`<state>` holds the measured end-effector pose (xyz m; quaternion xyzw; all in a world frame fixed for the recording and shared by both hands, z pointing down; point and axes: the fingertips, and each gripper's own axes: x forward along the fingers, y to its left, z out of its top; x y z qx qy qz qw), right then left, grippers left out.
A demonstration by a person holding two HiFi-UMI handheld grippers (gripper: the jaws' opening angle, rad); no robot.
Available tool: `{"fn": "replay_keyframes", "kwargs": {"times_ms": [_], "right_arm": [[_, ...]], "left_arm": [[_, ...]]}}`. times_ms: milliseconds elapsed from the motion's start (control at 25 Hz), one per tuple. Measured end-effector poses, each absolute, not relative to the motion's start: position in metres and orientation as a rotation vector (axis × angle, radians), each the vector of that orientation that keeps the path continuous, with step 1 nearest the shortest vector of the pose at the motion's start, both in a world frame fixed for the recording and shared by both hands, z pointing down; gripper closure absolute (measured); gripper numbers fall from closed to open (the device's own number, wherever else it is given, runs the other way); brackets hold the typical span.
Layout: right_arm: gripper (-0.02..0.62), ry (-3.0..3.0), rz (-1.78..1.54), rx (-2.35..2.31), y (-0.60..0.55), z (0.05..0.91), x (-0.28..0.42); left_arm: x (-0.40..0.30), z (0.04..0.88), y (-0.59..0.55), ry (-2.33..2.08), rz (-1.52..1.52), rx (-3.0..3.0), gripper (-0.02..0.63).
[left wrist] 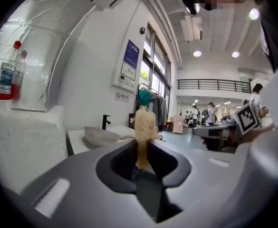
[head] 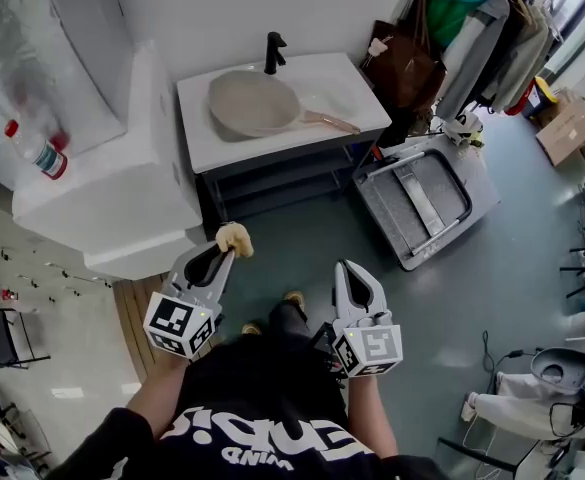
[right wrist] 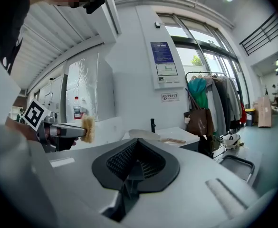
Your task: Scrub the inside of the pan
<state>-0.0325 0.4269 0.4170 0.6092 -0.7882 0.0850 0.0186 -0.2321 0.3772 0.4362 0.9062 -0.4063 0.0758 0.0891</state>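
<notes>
Two tools were ready, but none of the scrubbing had begun as far as the views showed. The pan lay on the white bench ahead of you, just in front of the black tap, with its handle pointing to your right. You stood well back from it on the floor. Your left hand-held gripper was clamped on a pale yellow scrub pad, which stuck out beyond the jaw tips; that gripper's own view showed the pad pinched upright between the jaws. Your right hand-held gripper had its jaws pressed together with nothing between them. What was left, I judged, was everything: stepping up to the bench, steadying the pan, probably by its handle, and working the pad round the inside. The pan looked empty, with no water or suds visible from where you stood. A bottle with a red cap stood on the white unit to your left, and I could not tell what it held.
</notes>
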Motion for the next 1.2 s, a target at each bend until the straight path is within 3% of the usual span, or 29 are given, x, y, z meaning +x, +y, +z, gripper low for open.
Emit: {"fn": "replay_keyframes", "kwargs": {"times_ms": [480,1200], "right_arm": [[0.586,-2.383,0.281,1.93,0.418,0.429,-0.017],[0.586,-2.42,0.282,1.843,0.294,0.436,0.021]], "left_arm": [[-0.221,0.435,0.349,-1.183,0.185,2.722,0.545],[-0.186,0.432,0.233,-1.223,0.166,2.703,0.545]]}}
